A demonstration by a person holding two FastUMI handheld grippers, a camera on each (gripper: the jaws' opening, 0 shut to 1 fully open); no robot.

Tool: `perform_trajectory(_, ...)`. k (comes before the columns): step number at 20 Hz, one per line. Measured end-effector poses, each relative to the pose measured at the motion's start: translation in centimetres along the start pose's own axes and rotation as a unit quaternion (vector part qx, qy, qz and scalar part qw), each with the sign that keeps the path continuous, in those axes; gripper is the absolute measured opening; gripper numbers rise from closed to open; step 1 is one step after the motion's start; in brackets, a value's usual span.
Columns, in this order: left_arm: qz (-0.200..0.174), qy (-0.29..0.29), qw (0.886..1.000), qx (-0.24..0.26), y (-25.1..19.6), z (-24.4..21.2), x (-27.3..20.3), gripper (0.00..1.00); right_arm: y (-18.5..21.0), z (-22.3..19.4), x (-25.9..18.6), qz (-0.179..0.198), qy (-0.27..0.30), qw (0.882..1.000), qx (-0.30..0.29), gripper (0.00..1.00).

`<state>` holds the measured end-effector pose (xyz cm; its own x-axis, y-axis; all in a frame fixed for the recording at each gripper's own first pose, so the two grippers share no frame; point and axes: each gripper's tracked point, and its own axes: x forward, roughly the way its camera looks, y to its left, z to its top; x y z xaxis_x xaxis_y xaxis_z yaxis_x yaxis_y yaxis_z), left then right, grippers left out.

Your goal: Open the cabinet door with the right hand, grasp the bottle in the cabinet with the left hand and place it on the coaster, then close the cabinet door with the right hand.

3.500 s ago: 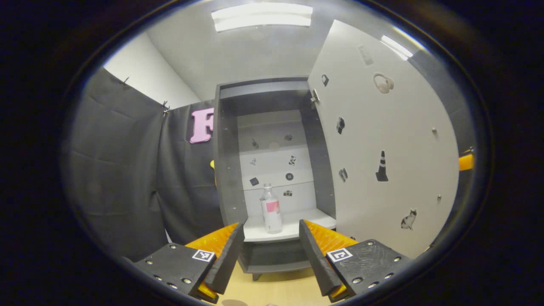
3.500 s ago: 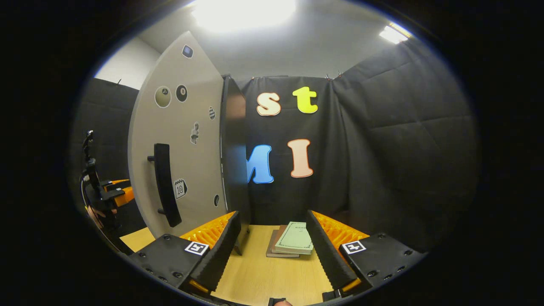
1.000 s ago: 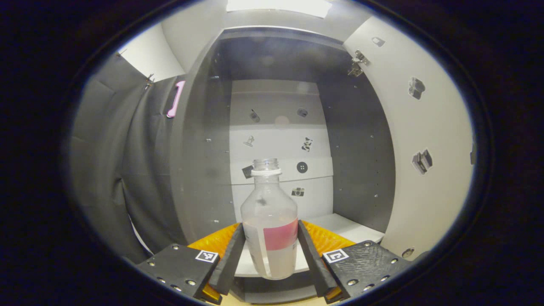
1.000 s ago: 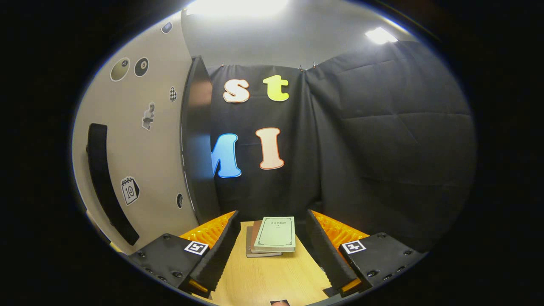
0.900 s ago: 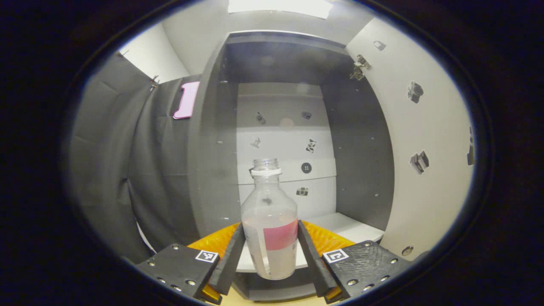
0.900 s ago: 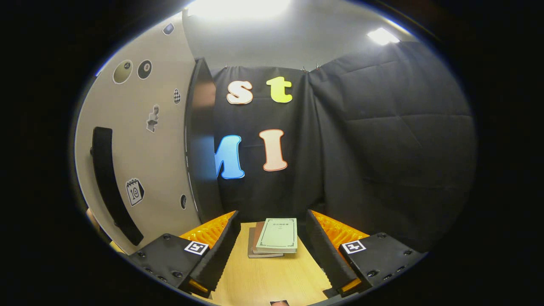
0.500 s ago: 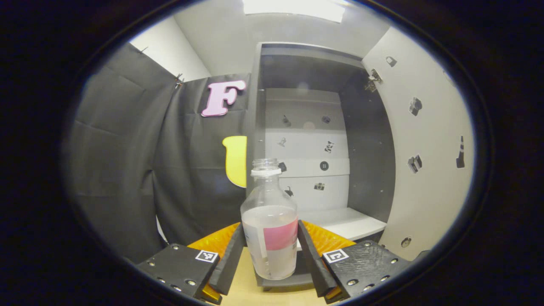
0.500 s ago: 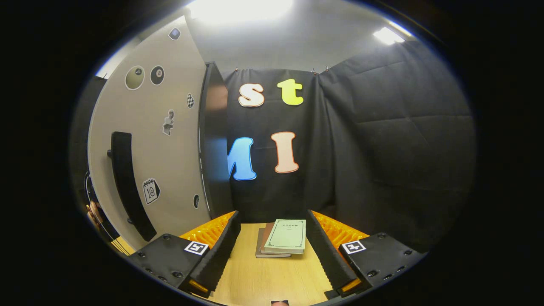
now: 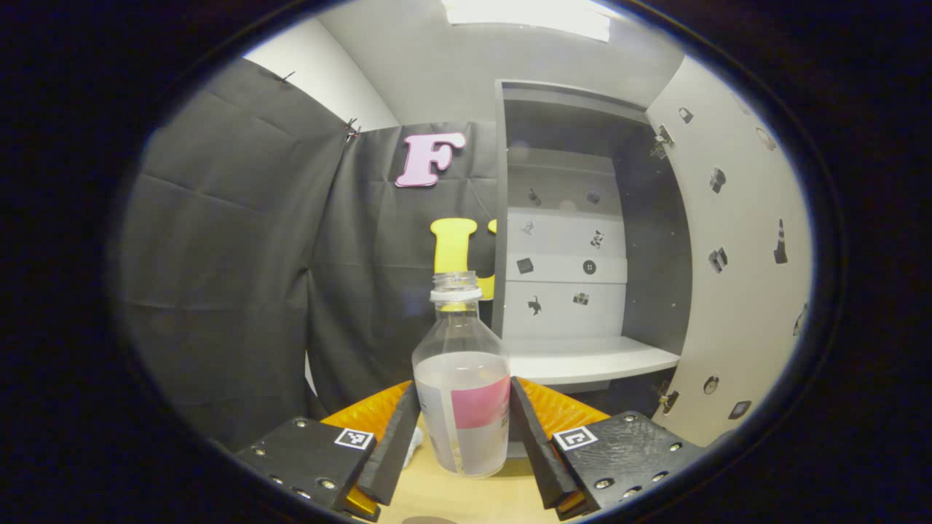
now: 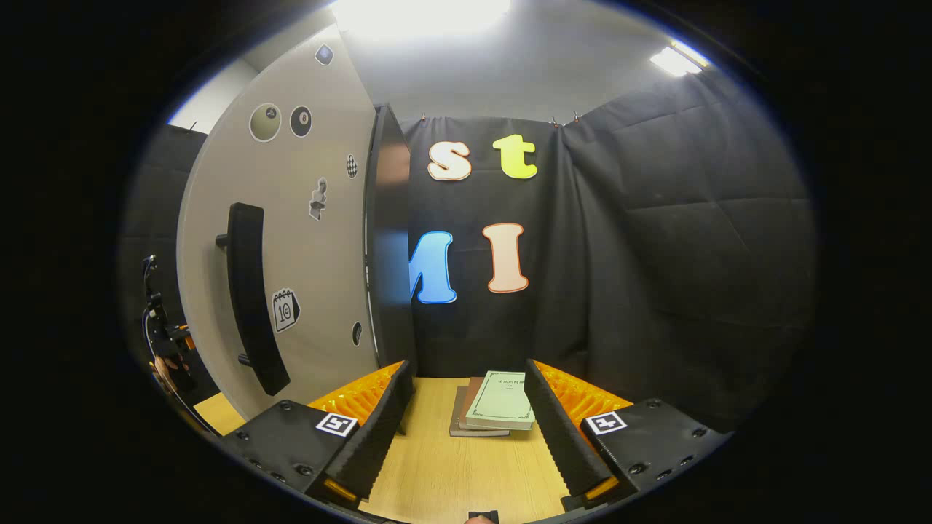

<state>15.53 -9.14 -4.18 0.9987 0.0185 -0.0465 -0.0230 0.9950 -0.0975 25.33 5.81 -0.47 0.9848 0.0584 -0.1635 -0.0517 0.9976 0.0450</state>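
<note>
Left gripper (image 9: 461,429) clamps the upright bottle (image 9: 461,393) outside the open cabinet (image 9: 575,240); right gripper (image 10: 466,415) hangs wide apart over the table (image 10: 451,473)

I see bright overhead light from a ceiling panel (image 9: 528,14) in the left gripper view and a blown-out one (image 10: 419,13) in the right gripper view, glaring white. A smaller lamp (image 10: 673,62) shines at upper right. The cabinet (image 9: 575,233) interior sits in soft shade near its top. The cabinet door (image 9: 735,247) bows strongly toward the rim; straight lines curve there. The bottle (image 9: 461,386) is sharp; the table (image 10: 459,473) is evenly lit.
</note>
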Motion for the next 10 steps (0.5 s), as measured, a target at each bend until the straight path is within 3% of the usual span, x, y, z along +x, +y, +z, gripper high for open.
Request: perform_trajectory(10, 0.038, 0.028, 0.999, -0.023, 2.6, -10.2, -2.7, 0.74, -2.6, -1.6, -1.0, -0.025, 0.002, 1.000, 0.010, 0.98)
